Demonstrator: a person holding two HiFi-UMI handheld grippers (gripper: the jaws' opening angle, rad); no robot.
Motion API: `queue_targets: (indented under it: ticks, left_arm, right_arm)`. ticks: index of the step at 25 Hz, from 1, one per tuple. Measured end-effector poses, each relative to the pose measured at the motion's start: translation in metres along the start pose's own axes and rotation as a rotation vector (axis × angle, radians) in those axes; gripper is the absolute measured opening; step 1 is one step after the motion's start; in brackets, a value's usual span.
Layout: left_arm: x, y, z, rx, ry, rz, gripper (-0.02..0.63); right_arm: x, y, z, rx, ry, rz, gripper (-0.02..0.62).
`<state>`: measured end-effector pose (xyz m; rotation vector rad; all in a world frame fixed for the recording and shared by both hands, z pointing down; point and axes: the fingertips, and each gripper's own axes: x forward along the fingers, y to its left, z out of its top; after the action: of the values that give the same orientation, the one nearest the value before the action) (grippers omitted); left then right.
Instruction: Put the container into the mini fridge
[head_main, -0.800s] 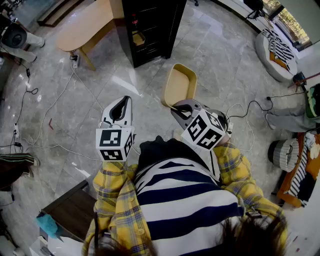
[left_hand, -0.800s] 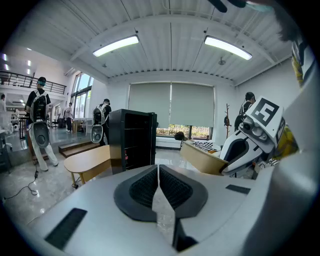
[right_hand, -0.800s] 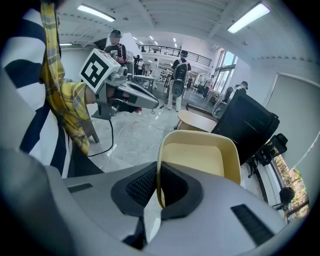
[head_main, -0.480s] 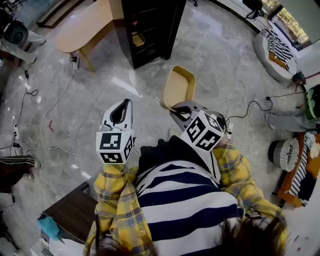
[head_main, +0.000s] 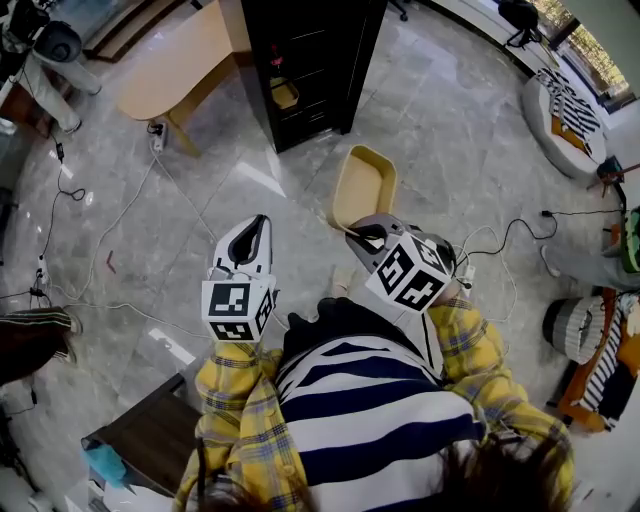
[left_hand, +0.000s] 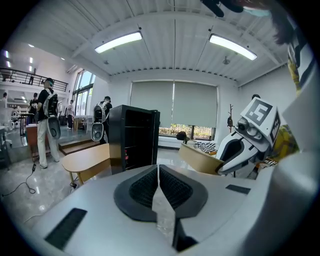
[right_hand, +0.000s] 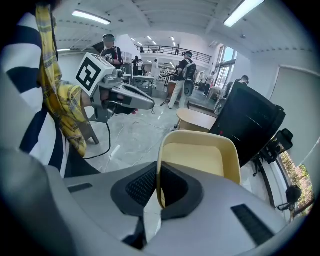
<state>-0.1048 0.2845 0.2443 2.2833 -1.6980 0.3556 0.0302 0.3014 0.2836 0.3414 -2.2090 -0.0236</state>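
Standing on the grey marble floor (head_main: 440, 110), the black mini fridge (head_main: 310, 60) sits at the top of the head view, with a pale wooden table (head_main: 170, 60) just beside it on the left. The tan container (head_main: 362, 185) hangs above the floor, well apart from the fridge and tilted up on edge. The right gripper (right_hand: 159, 189) pinches the container's near rim between its pads. The left gripper (left_hand: 158, 182) hovers alongside, its jaws pressed together on nothing.
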Motion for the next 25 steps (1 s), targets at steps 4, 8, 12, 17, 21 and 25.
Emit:
queue_targets:
  ticks: [4,8,12,17,21,25]
  left_arm:
    - [0.027,0.011,0.009,-0.007,-0.018,0.029,0.02]
    - [0.053,0.015,0.016,-0.016,-0.016,0.038,0.02]
    - [0.076,0.02,0.028,-0.023,-0.025,0.065,0.02]
    - [0.096,0.022,0.033,-0.027,-0.026,0.082,0.02]
    - [0.11,0.024,0.037,-0.018,-0.017,0.079,0.02]
    - [0.129,0.036,0.041,-0.024,-0.008,0.073,0.02]
  right_arm:
    - [0.012,-0.023,-0.002,-0.023,0.014,0.026,0.031]
    - [0.021,-0.048,-0.009,-0.043,0.03,0.044,0.031]
    - [0.026,-0.073,-0.012,-0.056,0.026,0.061,0.031]
    - [0.036,-0.097,-0.019,-0.11,0.046,0.073,0.031]
    - [0.044,-0.111,-0.02,-0.101,0.044,0.094,0.031]
    - [0.055,-0.127,-0.013,-0.104,0.047,0.11,0.031]
